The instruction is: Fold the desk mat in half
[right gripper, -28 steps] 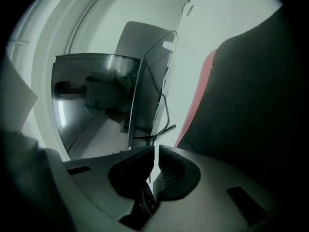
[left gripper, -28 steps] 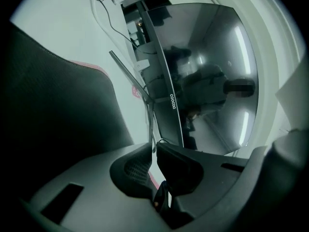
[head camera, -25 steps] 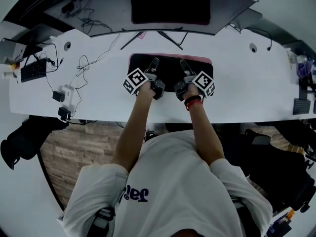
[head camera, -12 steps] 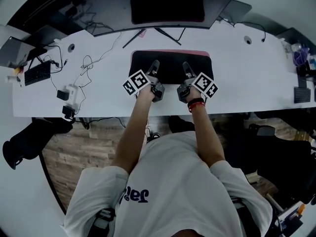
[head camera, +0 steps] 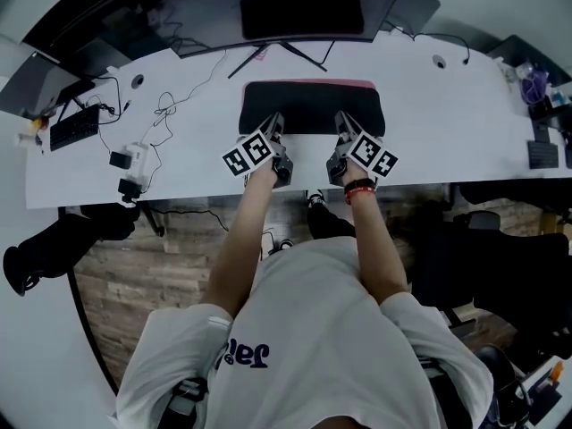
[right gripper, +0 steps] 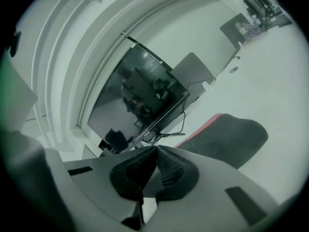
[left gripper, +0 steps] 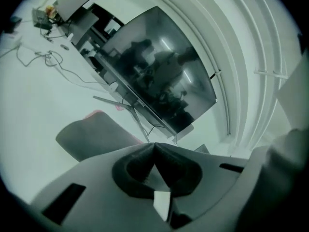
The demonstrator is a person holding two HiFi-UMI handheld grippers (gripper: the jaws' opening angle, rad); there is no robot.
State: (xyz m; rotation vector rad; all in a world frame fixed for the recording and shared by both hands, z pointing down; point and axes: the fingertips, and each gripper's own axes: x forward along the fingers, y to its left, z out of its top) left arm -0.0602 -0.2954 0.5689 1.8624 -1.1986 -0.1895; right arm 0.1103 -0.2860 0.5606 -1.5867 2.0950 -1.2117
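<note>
White desk (head camera: 447, 132), seen from above, spanning the head view from edge to edge. At its far side we note a wide dark monitor (head camera: 304, 14) on a splayed stand; both gripper views show its screen tilted across the frame. In front of the monitor, centred on the desk, lies the desk mat (head camera: 313, 105): a dark rounded rectangle, flat, with a pink strip (head camera: 313, 83) along its far edge (the same pink shows at the mat's edge in the right gripper view).

We see the left gripper (head camera: 278, 119) and the right gripper (head camera: 343, 117) side by side, a little apart, their tips over the mat's near edge. In each gripper view the two jaws meet at the tips with nothing between them, and the mat lies ahead of them, untouched.

Towards the left end of the desk: a dark keyboard (head camera: 73, 126), loose cables (head camera: 165, 110) and a small white box (head camera: 134, 159).
</note>
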